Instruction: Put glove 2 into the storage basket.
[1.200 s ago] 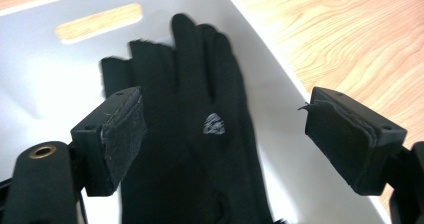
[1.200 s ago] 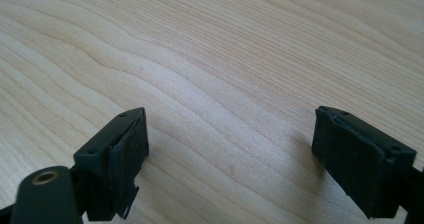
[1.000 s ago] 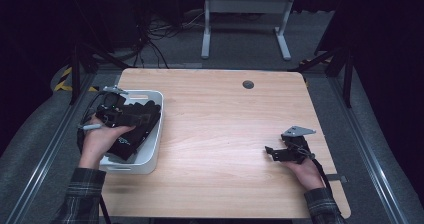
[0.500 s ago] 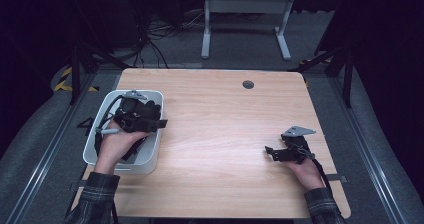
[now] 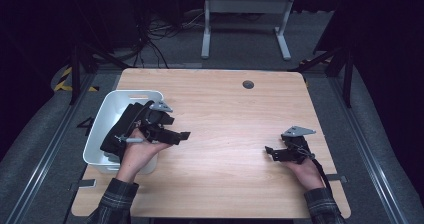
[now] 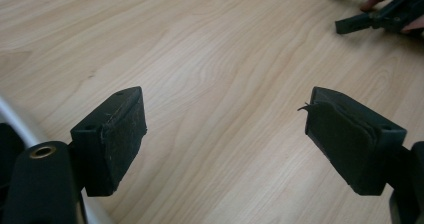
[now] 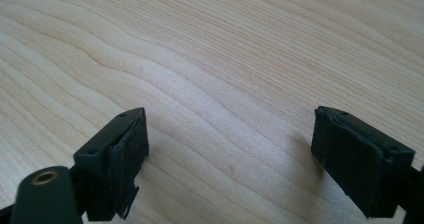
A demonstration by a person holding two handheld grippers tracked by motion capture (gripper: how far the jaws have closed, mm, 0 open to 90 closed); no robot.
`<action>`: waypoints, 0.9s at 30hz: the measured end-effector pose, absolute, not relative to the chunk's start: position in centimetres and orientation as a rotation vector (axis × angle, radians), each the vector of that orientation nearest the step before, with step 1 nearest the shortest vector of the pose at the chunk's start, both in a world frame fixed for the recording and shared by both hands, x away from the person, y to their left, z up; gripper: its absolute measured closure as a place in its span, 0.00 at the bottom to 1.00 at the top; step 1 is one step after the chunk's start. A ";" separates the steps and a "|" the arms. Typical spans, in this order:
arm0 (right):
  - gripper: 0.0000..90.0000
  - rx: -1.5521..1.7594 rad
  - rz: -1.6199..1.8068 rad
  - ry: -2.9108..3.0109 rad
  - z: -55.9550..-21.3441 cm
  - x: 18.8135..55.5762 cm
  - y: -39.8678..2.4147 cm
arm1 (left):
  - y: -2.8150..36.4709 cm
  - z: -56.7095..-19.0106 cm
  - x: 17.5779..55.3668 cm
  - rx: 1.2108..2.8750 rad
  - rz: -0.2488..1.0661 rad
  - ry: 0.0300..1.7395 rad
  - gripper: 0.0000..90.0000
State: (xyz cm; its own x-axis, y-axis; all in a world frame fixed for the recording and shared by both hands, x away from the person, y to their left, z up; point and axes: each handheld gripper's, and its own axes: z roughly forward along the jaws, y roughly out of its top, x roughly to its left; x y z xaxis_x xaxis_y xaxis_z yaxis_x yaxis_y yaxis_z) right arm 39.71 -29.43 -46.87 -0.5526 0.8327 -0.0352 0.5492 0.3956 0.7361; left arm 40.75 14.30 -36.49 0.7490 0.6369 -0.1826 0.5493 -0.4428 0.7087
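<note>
White bin (image 5: 102, 129) sits at table's left edge, dark cloth-like stuff (image 5: 117, 131) inside. Left gripper (image 5: 181, 135) hangs just past its rim, jaws wide, nothing between — probably positioned for a reach. Right gripper (image 5: 269, 152) rests parked on bare wood (image 5: 225, 109), also gaping and empty.

The table (image 5: 220, 109) has a light wooden top with rounded corners and a small dark round hole (image 5: 248, 84) near its far edge. A white plastic bin (image 5: 107, 114) stands on the top at the left edge, near the front. Dark items (image 5: 122, 129) lie inside the bin.
</note>
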 end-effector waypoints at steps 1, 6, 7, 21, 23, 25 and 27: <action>0.17 1.188 0.967 2.260 -46.9 39.7 -29.4 | 14.0 -36.6 40.7 2.146 0.136 0.879 0.19; 0.17 1.188 0.967 2.260 -46.9 39.7 -29.4 | 12.6 -37.4 40.4 2.151 0.106 0.841 0.20; 0.17 1.188 0.967 2.260 -46.9 39.7 -29.4 | 12.0 -37.7 40.2 2.143 0.104 0.828 0.20; 0.17 1.190 0.967 2.259 -46.9 39.7 -29.4 | 7.4 -40.7 38.6 2.210 0.079 0.748 0.20; 0.17 1.190 0.967 2.259 -46.9 39.7 -29.4 | 6.9 -41.3 38.4 2.219 0.085 0.739 0.20; 0.17 1.189 0.968 2.259 -46.9 39.7 -29.4 | 6.5 -41.9 38.4 2.226 0.098 0.729 0.20; 0.17 1.189 0.968 2.259 -46.9 39.7 -29.4 | 6.2 -42.5 38.4 2.236 0.105 0.720 0.20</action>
